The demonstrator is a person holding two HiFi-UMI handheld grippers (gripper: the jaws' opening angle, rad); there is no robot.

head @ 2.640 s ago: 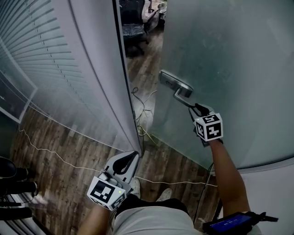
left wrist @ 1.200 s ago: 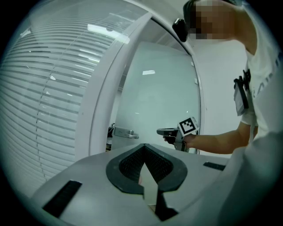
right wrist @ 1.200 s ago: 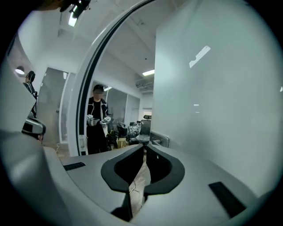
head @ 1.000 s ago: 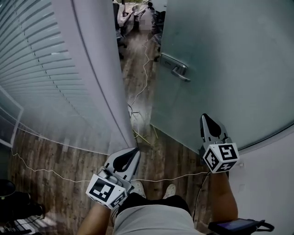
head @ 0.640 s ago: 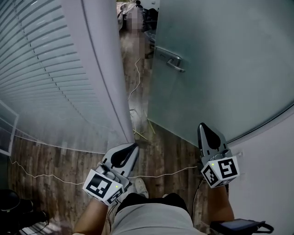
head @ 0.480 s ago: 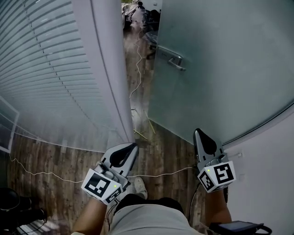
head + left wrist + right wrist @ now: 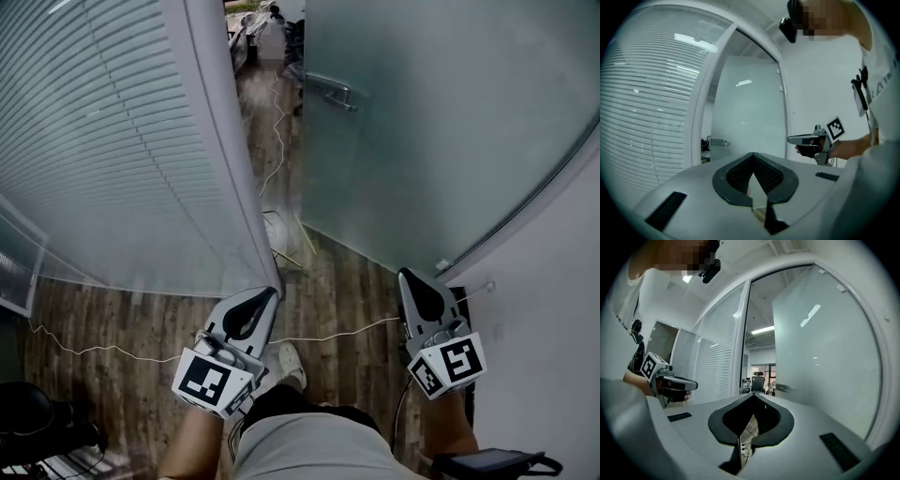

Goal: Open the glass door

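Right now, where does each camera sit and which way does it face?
Head view: on the person's head, looking steeply down at the floor before the open glass door; left gripper, right gripper, forearms show.
Left gripper view: on the left gripper, level along its shut jaws toward the glass door; the right gripper shows at right.
Right gripper view: on the right gripper, level along its shut jaws; the left gripper shows at left.
Both gripper views share the door handle.

Glass door (image 7: 450, 112) cropped at upper edge
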